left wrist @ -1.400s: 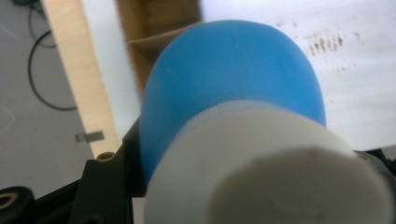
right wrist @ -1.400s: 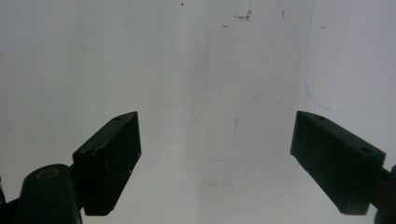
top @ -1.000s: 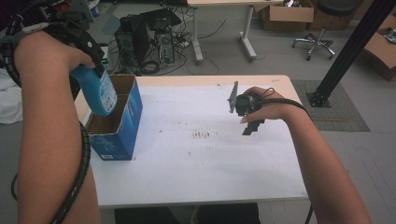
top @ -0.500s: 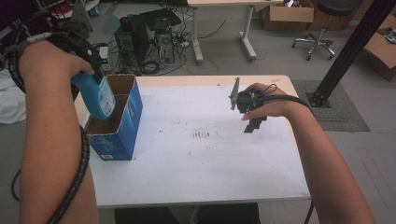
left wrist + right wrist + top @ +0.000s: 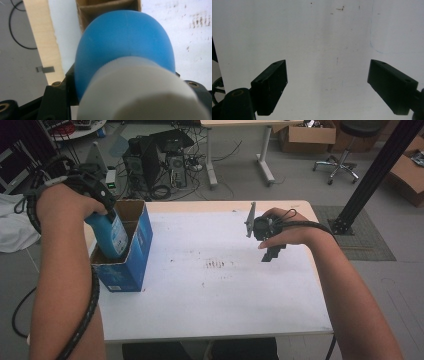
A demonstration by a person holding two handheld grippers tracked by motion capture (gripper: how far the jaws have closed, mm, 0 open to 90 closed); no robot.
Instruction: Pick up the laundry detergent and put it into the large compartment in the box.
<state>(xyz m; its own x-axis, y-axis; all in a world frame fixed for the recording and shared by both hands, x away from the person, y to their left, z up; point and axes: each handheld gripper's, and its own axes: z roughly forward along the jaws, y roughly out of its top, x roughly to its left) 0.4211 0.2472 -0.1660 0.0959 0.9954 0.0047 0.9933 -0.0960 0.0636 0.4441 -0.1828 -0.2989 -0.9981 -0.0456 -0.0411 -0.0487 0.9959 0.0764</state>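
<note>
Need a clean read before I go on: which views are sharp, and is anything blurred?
Left gripper view: the blue bottle and its white cap sit too close, soft. Right gripper view: white table evenly lit, jaws crisp. High view: sharp, no glare.

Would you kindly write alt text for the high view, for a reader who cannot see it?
The left tool holds a blue bottle partly inside an open blue cardboard box at the left edge of a white table. The right tool hovers over the table's far right side.

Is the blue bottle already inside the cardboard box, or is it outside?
Partly inside. The blue bottle, held by the left gripper, has its lower part below the rim of the cardboard box; its top is above.
</note>
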